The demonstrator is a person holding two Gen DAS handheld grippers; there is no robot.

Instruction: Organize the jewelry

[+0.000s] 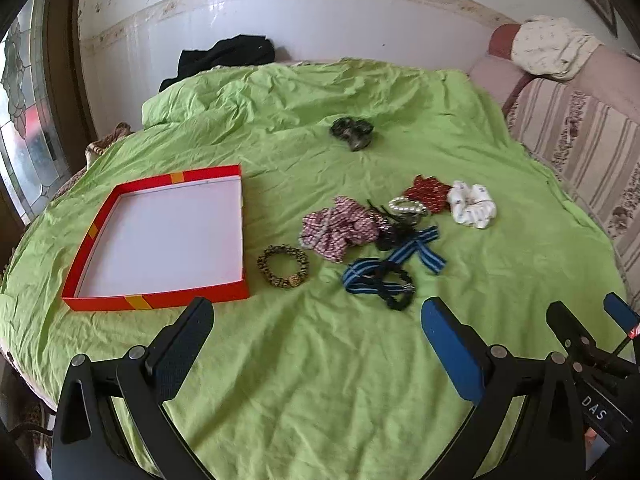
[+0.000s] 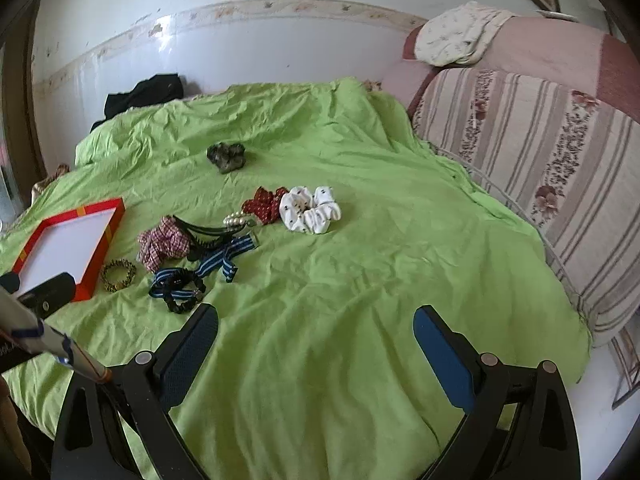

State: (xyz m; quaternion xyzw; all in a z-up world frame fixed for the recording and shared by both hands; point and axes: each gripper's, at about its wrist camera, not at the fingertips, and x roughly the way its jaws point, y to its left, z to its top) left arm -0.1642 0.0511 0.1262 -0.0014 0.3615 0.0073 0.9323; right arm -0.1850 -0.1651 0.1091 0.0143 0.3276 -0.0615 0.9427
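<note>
Both hand-held grippers spread & empty over the bed; no piece boxed yet.

Left hand-held gripper (image 1: 316, 344) and right hand-held gripper (image 2: 316, 344) hover near edge of green sheet (image 1: 320, 380), jaws wide. Red box (image 1: 160, 236) sits left, empty; leopard scrunchie (image 1: 283, 266) just right of it looks the easiest 1st pick: come down over one side of the ring, pinch fabric only, w/o snagging sheet. Right view alone shows the striped sofa back (image 2: 540, 160) in full; left view shows whole box.
</note>
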